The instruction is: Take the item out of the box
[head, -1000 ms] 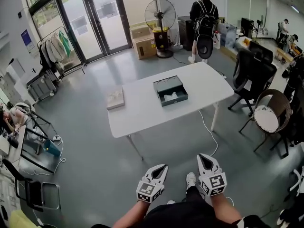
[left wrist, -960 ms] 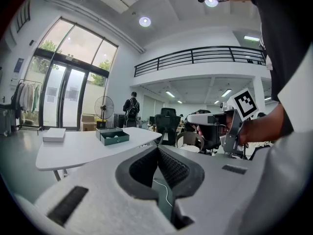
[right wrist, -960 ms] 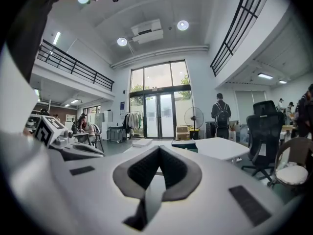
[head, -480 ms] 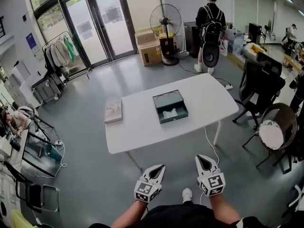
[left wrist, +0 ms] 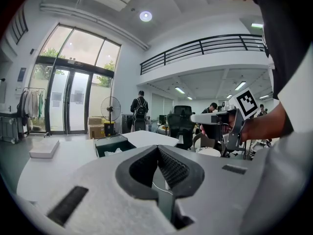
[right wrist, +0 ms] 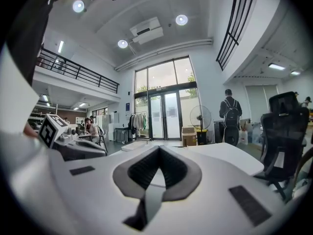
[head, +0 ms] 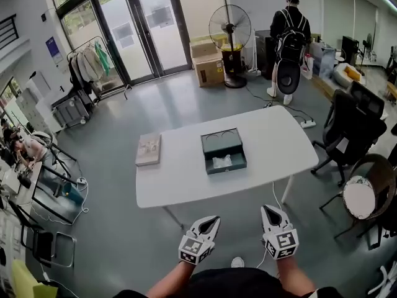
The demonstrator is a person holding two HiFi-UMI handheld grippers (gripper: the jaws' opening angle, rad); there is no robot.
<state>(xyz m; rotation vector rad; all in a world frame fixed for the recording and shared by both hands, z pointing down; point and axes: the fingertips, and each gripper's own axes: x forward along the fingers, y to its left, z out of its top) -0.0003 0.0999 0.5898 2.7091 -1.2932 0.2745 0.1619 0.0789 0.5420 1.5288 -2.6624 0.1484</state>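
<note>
Table (head: 180, 182) is drawing nearer than a second ago, approach continuing; left gripper (head: 214, 218) and right gripper (head: 266, 207) are riding low, jaws together, empty; pale item (head: 222, 162) (crumpled paper, perhaps) is lying in the open box (head: 224, 170), awaiting a reach with opened jaws.

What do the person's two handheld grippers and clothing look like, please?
The left gripper and right gripper match. Each has a light grey, wedge-shaped plastic body that tapers to two pointed jaws lined with dark, finely ribbed pads. Each carries a white cube printed with black square markers. The person wears a black top, and the forearms are uncovered.
</note>
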